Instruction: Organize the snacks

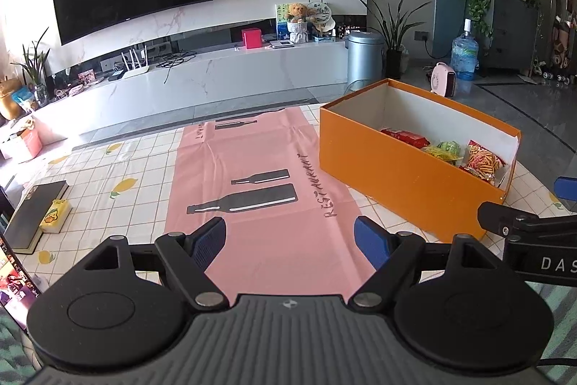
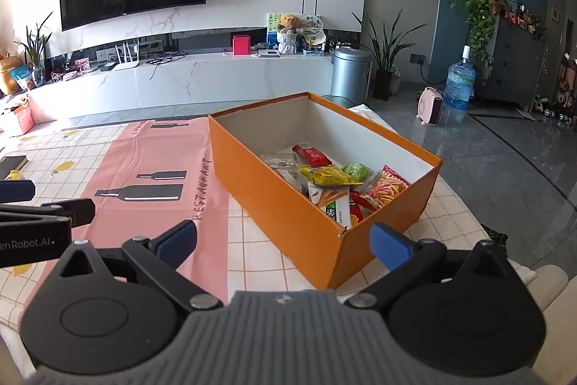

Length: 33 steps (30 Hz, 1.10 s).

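Two empty grippers, left [image 1: 290, 242] and right [image 2: 283, 240], flank the orange box's [image 2: 288, 226] near corner.

Box [image 1: 396, 175]: near wall hides most snacks from the left view; only three packets [image 1: 447, 150] show. Book [image 1: 32, 215] half cut off at the right view's edge. Laptop screen [image 1: 12, 276] clipped at left edge, contents unreadable. Packet labels too small to read.

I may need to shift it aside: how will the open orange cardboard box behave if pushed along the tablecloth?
The open orange cardboard box probably slides rather than tips, being low and wide. It looks light, holding only snack packets. It may drag and wrinkle the pink mat it borders.
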{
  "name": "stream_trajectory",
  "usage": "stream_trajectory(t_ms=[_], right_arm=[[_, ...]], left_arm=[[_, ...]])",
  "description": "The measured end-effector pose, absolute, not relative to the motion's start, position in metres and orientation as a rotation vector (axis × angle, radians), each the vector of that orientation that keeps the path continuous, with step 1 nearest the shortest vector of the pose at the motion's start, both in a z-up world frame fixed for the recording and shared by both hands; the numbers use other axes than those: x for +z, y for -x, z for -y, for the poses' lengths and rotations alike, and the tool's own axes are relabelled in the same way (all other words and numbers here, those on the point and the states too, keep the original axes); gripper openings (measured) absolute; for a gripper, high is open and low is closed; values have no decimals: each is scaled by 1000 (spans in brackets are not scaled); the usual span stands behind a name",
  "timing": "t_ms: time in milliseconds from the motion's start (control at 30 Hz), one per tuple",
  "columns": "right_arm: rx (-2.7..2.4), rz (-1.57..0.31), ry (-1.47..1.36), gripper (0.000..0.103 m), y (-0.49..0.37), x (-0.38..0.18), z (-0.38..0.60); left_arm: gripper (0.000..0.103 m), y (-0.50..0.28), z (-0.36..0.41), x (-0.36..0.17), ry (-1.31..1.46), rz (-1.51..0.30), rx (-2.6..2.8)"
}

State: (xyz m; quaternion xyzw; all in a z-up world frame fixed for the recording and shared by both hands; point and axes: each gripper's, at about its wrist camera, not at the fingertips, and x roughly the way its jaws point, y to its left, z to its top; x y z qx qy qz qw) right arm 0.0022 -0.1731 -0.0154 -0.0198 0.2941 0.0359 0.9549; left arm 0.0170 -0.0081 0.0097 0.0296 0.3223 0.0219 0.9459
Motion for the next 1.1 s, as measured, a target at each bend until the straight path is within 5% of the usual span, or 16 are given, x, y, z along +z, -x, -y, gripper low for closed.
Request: stream_trajectory(t_ms=[1100], right_arm=[[64,-596,71,99,-4,-17,165]], left_arm=[[95,-16,7,14,-82,-675,58]])
